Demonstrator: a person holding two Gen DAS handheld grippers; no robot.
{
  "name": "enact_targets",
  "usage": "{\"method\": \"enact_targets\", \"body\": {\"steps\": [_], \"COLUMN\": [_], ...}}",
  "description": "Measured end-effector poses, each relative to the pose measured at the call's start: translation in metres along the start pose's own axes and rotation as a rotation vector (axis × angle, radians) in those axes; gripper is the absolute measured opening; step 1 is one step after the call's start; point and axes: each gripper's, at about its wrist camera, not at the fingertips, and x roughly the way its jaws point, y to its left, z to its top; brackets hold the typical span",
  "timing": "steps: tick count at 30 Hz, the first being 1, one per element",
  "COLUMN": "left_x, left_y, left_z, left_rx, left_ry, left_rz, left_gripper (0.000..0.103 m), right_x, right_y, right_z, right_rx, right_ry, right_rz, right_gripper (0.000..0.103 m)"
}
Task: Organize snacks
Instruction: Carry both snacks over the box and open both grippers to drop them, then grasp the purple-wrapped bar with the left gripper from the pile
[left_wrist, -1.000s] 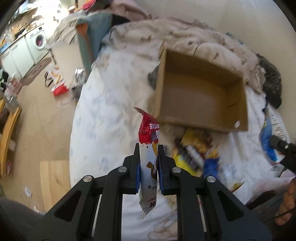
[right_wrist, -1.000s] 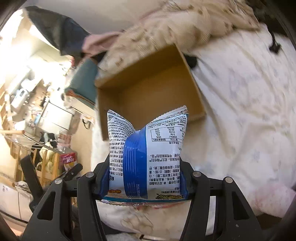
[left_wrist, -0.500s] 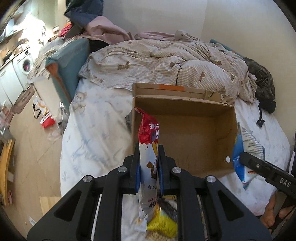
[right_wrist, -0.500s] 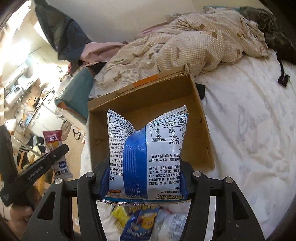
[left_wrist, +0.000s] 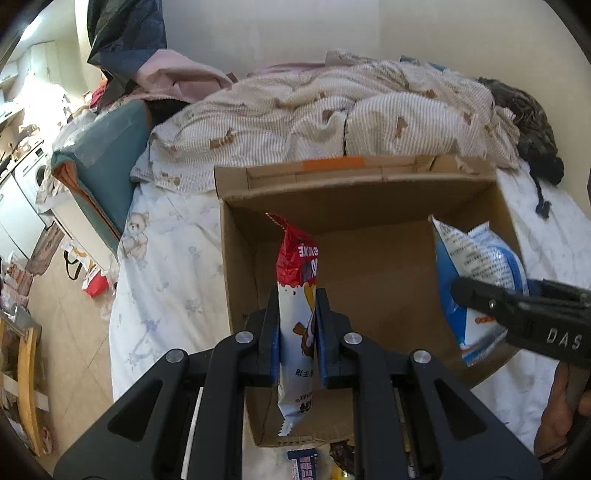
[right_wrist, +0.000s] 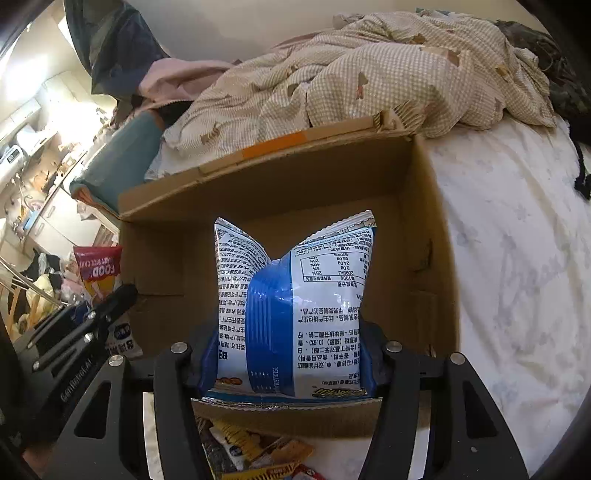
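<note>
An open cardboard box sits on a bed covered with a pale printed sheet, its far flap folded back against a rumpled checked duvet. The left gripper has its fingers pressed nearly together on a slim red-and-white snack packet, pinching it around its middle so that the red top stands up over the left part of the box and the white bottom end hangs down in front of the box's near wall. The right gripper has its fingers partly spread and clamped on either side of a puffy blue-and-white snack bag, its printed back with the nutrition table facing the camera; the bag is held over the open box, close to the near wall. In the left wrist view the same blue-and-white bag hangs at the right side of the box, gripped by the other black tool, with part of the person's hand showing at the lower right edge. In the right wrist view the red packet appears at the left, just outside the box's left wall. The box floor that can be seen is bare cardboard. More loose snack packets lie in a small heap on the bed just in front of the box's near wall. A teal cushion leans at the bed's left edge, and a dark garment lies on the far right of the bed
</note>
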Motion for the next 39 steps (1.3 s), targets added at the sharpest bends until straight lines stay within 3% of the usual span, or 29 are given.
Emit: {"method": "enact_targets", "body": {"steps": [7,11,13,14,16,18,22,26,39], "left_x": [0.026,0.025,0.024,0.024,0.02,0.014,0.003,-0.01,-0.039], "left_y": [0.017,0.018,0.018,0.019,0.021,0.023,0.017,0.017,0.044], "left_z": [0.002,0.003,0.003,0.003,0.002,0.002,0.002,0.001,-0.016], "left_rx": [-0.112,-0.111,-0.113,-0.118,-0.133,-0.153,-0.13,-0.114,-0.194], "left_ry": [0.07,0.054,0.055,0.059,0.068,0.047,0.021,-0.013,0.024], "left_rz": [-0.032,-0.036,-0.04,-0.049,-0.083,-0.125,-0.135,-0.108,-0.072], "left_gripper": [0.013,0.013,0.015,0.017,0.051,0.069,0.088,0.09,0.09], "right_x": [0.011,0.011,0.01,0.009,0.006,0.004,0.001,-0.005,-0.039], "right_y": [0.002,0.004,0.001,0.0,-0.004,-0.003,-0.005,-0.007,0.0], "right_z": [0.001,0.001,0.001,0.001,0.001,0.001,0.0,0.0,-0.021], "right_rx": [0.012,0.009,0.025,0.038,0.06,0.061,0.084,0.096,0.105], "right_ry": [0.017,0.004,0.0,0.0,-0.01,-0.012,-0.003,-0.012,-0.018], "right_rz": [0.01,0.007,0.019,0.029,0.043,0.038,0.054,0.059,0.049], "right_gripper": [0.062,0.062,0.065,0.073,0.08,0.082,0.082,0.082,0.082]}}
